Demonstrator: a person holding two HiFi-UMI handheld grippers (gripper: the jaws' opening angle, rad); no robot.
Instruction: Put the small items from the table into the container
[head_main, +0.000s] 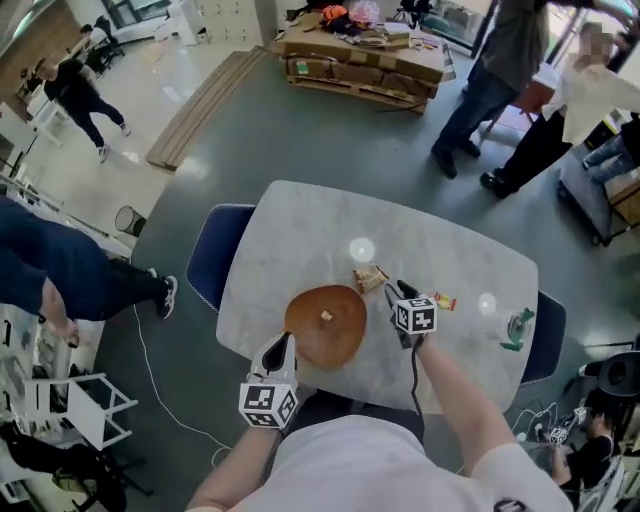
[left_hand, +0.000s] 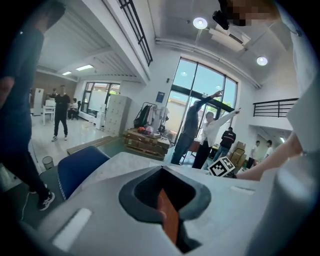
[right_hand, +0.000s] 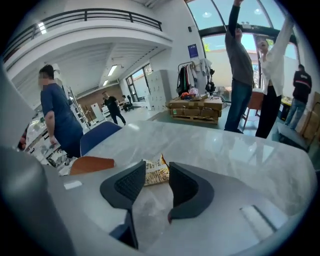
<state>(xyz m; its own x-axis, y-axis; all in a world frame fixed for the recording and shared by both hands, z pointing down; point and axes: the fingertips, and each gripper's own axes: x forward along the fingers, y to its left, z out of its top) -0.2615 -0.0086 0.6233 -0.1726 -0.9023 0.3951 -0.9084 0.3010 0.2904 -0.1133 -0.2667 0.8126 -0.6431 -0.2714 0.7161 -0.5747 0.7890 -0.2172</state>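
Note:
A brown wooden bowl (head_main: 325, 335) stands near the front of the marble table (head_main: 300, 230), with one small pale item (head_main: 326, 316) inside. A printed snack packet (head_main: 370, 278) lies just beyond the bowl. My right gripper (head_main: 393, 290) is open, and the packet (right_hand: 152, 179) lies just past its tips (right_hand: 157, 169), untouched. The bowl's rim (right_hand: 91, 165) shows to its left. My left gripper (head_main: 283, 343) reaches the bowl's near-left edge. Its jaws (left_hand: 162, 170) stand together, and a brown strip of bowl (left_hand: 169, 215) shows through the slit. A red-and-yellow sweet (head_main: 445, 301) and a green item (head_main: 517, 330) lie at the right.
Blue chairs stand at the table's left (head_main: 212, 250) and right (head_main: 549, 335). People stand beyond the far right corner (head_main: 480, 90) and at the left (head_main: 70, 270). A pallet of cartons (head_main: 365, 60) lies on the floor far behind.

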